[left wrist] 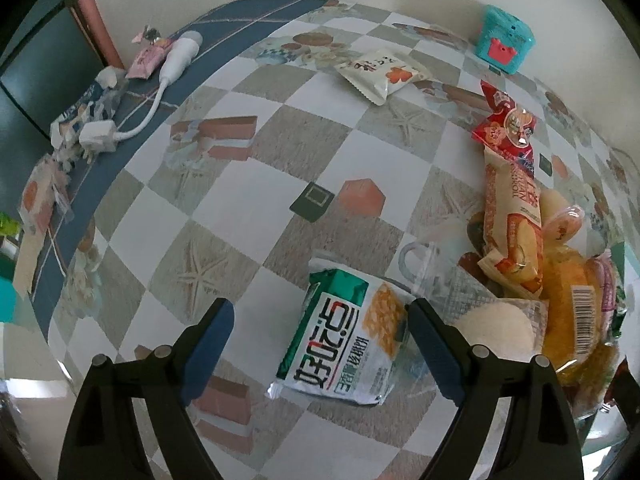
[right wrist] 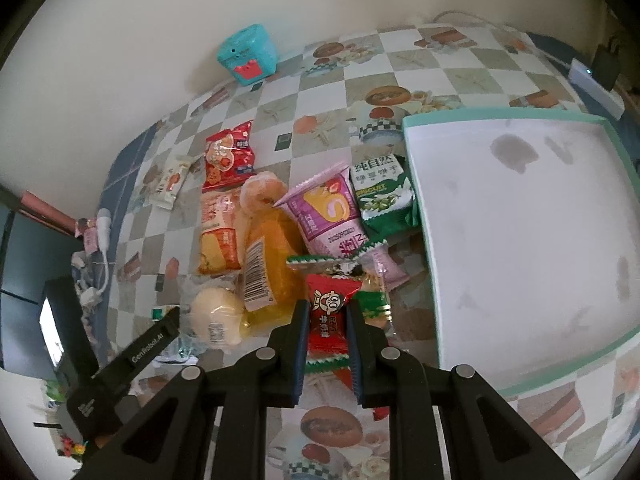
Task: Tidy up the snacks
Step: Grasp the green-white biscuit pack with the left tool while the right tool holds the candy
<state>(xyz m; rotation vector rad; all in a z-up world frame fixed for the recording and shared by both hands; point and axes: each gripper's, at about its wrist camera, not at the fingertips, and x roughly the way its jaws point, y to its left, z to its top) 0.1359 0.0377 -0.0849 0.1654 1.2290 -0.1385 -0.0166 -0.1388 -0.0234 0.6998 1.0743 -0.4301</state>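
A: Checkered squares of white, grey and tan cover the surface [left wrist: 304,128], with shells and starfish printed on them. It stands against a plain cream wall [right wrist: 120,40].

B: What is the biggest thing on it?

A: A white tray [right wrist: 520,220] with a green rim, at the right side. Beside its left edge lies a heap of snacks [right wrist: 276,220].

B: And the small stuff?

A: A teal box [left wrist: 505,38] sits by the wall. A white plug and cord [left wrist: 132,120] lie on the blue edge strip.

B: What do the tools do?

A: The right tool [right wrist: 327,334] is squeezing a red candy packet [right wrist: 329,312] at the near end of the heap. The left tool [left wrist: 320,344] is spread wide, with a green and white cracker packet [left wrist: 340,340] lying flat between its fingers, not gripped.
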